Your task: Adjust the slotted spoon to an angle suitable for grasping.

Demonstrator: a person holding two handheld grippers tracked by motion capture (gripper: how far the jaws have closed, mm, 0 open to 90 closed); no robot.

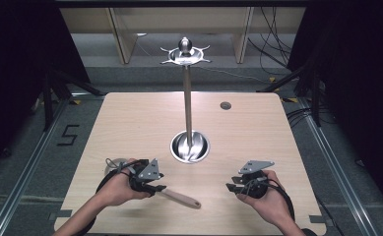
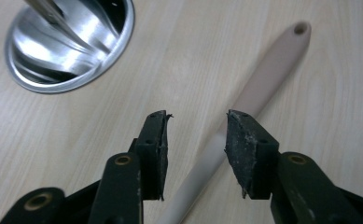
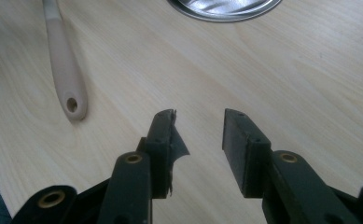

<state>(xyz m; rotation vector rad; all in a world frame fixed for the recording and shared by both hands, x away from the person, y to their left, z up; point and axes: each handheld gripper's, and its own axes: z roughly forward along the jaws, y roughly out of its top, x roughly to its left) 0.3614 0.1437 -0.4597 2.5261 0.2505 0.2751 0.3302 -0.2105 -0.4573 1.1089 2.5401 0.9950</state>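
Observation:
A utensil with a beige handle (image 1: 184, 198) lies on the wooden table (image 1: 130, 123) near its front edge, the hanging hole at its right end. My left gripper (image 1: 162, 188) is low over it. In the left gripper view the handle (image 2: 263, 79) runs between the jaws of that gripper (image 2: 197, 121), close to the right pad, with a gap at the left pad. The utensil's head is hidden behind the left hand. My right gripper (image 1: 231, 189) hovers to the right, open with nothing between its jaws (image 3: 198, 116); the handle's end (image 3: 65, 70) lies ahead to its left.
A shiny metal stand rises mid-table from a round dished base (image 1: 189, 146), with a thin pole up to a hooked top (image 1: 185, 53). A small round grommet (image 1: 225, 105) sits at the back right. A round metal piece (image 1: 114, 164) shows beside the left hand.

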